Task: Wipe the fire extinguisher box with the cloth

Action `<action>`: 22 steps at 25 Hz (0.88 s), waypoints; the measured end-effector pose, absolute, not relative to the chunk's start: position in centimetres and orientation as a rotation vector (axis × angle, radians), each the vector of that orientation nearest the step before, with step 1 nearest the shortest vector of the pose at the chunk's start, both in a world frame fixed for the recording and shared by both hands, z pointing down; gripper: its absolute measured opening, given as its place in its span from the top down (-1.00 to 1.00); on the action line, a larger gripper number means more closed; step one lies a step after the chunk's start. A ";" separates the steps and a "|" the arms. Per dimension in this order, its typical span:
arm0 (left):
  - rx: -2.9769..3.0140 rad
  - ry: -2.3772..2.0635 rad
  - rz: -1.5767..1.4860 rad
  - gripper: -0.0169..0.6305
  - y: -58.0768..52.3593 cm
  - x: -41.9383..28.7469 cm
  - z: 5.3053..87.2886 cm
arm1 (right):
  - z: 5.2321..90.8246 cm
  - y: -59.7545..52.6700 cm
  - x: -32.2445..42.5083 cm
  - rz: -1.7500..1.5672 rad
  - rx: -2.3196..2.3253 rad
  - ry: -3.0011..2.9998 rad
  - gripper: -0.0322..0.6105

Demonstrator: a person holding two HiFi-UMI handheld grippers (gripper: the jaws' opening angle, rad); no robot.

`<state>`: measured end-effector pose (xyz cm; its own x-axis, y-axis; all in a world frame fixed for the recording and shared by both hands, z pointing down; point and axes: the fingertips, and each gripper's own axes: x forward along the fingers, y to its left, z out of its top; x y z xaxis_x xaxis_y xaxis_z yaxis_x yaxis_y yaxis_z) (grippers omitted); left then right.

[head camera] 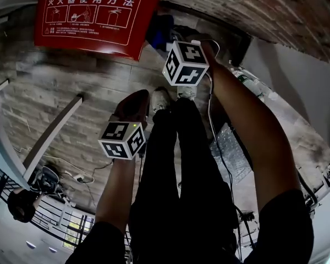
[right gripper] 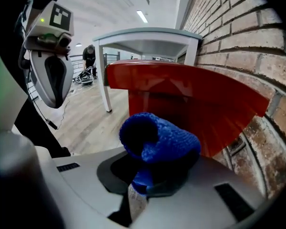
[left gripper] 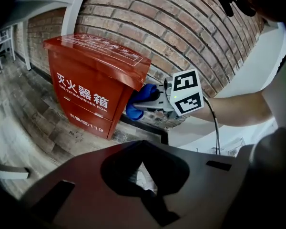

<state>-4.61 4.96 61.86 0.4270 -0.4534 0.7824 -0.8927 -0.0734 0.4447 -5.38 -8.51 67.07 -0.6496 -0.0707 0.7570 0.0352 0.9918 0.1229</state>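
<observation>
1. Fingers (left gripper: 86,180) on the left gripper (left gripper: 143,149) are basically closed with nothing between them; it hangs well back from the fire extinguisher box (left gripper: 88,87)
2. that box stands on the floor against the brick wall (left gripper: 181,27); looks like stiff sheet metal, so I'd guess it takes firm rubbing without budging
3. right gripper (right gripper: 150,175) is clamped on the blue cloth (right gripper: 159,137); the wad sits at the box's right side, tucked under the sloped lid's overhang
4. cloth is soft and bunchy; I'd keep the grip low on it so plenty pokes out front to wipe with
</observation>
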 end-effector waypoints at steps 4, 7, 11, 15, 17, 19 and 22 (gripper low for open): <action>1.727 -1.174 0.586 0.96 5.4 -6.0 62.2 | 67.0 -5.9 -6.1 -0.143 0.007 -2.296 0.76; 1.736 -1.167 0.606 0.96 6.2 -6.8 62.5 | 67.4 -4.2 -6.7 -0.128 0.026 -2.302 0.76; 1.761 -1.135 0.631 0.96 7.2 -6.7 63.2 | 68.6 -3.7 -6.8 -0.144 0.045 -2.262 0.76; 1.759 -1.126 0.627 0.96 7.2 -6.6 64.8 | 69.7 -4.1 -6.7 -0.133 0.066 -2.250 0.76; 1.745 -1.132 0.603 0.96 6.6 -6.4 65.6 | 70.5 -4.9 -6.5 -0.133 0.083 -2.236 0.76; 1.740 -1.132 0.586 0.96 5.9 -6.1 66.1 | 71.1 -6.0 -6.3 -0.121 0.116 -2.232 0.76; 1.750 -1.126 0.567 0.96 4.5 -5.4 66.3 | 71.3 -7.9 -5.6 -0.102 0.155 -2.234 0.76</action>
